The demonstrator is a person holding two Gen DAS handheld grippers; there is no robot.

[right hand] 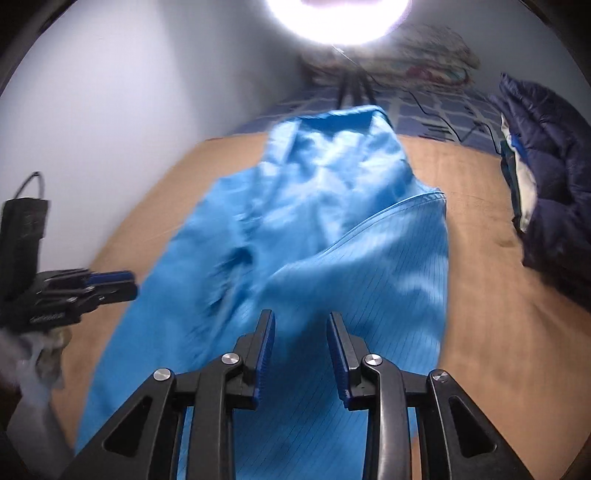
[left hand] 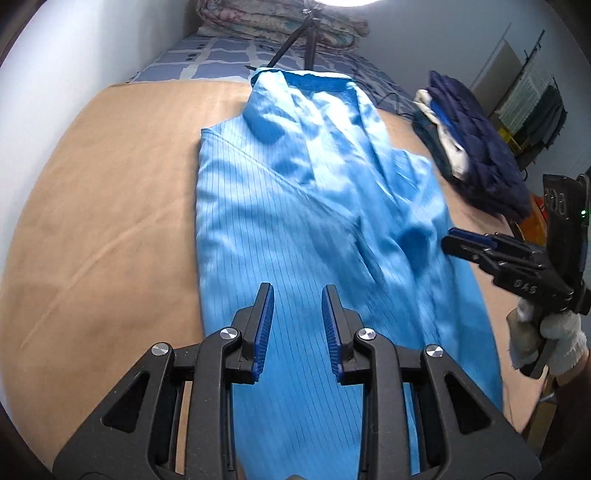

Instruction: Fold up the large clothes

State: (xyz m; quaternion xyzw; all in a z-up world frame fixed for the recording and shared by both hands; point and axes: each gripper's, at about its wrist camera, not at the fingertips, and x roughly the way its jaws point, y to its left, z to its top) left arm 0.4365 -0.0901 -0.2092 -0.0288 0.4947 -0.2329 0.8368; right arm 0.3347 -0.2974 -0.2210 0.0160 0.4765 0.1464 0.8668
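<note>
The right gripper (left hand: 452, 240) body reads "045". Both it and the left gripper (left hand: 297, 295) hover part-open and empty above the blue striped garment (left hand: 295, 206).

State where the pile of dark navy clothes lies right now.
In both wrist views the dark navy pile sits on the tan surface's right side, beside the blue garment.

Glossy pinstriped cloth garment (left hand: 295, 206) on matt tan sheet (left hand: 110, 221)

Garment (left hand: 314, 229): lengthwise on the bench (left hand: 103, 229), collar at far end. Clothes pile (left hand: 476, 158): right of garment. Tripod (left hand: 295, 44): on the bed (left hand: 207, 59) behind. Folded quilt (left hand: 280, 18): farthest back.
</note>
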